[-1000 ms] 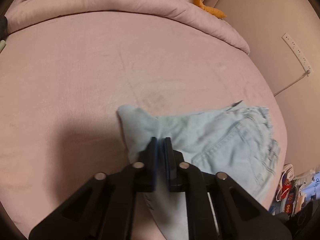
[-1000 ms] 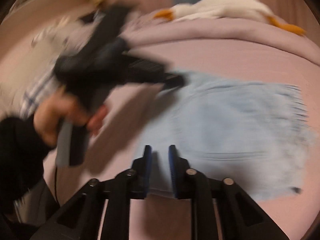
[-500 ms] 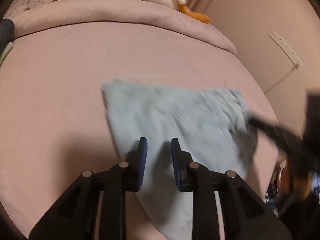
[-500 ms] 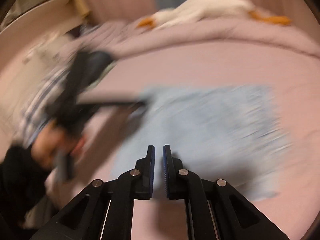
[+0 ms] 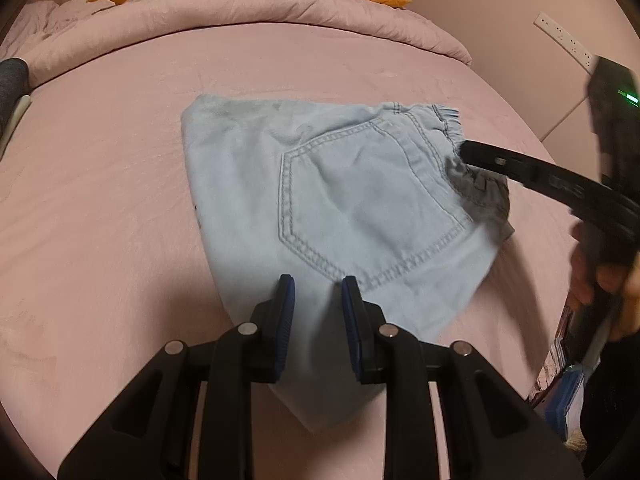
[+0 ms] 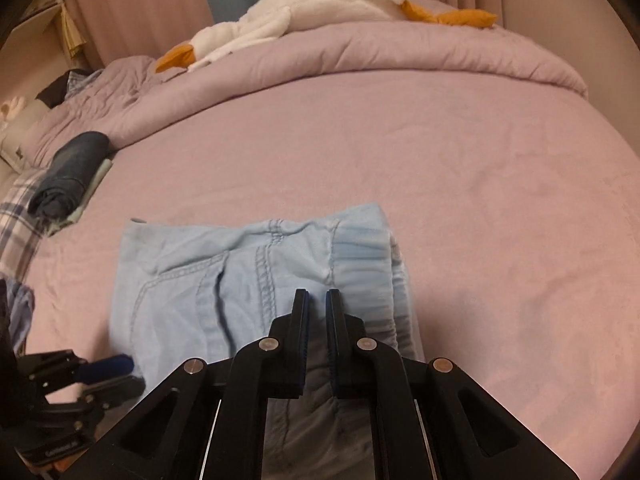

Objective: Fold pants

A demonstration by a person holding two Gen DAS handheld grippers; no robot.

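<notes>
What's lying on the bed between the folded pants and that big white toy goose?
Only bare pink sheet, then the rolled quilt the goose rests on; pants. Right wrist view.

home bedroom: bed with pink sheet (image 6: 440, 152), bunched duvet (image 6: 360, 52), plush goose (image 6: 320, 4) on top, curtains (image 6: 140, 4) behind, folded clothes (image 6: 72, 168) at the edge, wall power strip (image 5: 564, 38).

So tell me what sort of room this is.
Most likely a bedroom: the light blue denim pants lie on a bed's pink sheet, a rolled mauve duvet runs along the far side, and a white plush goose rests on it.
</notes>
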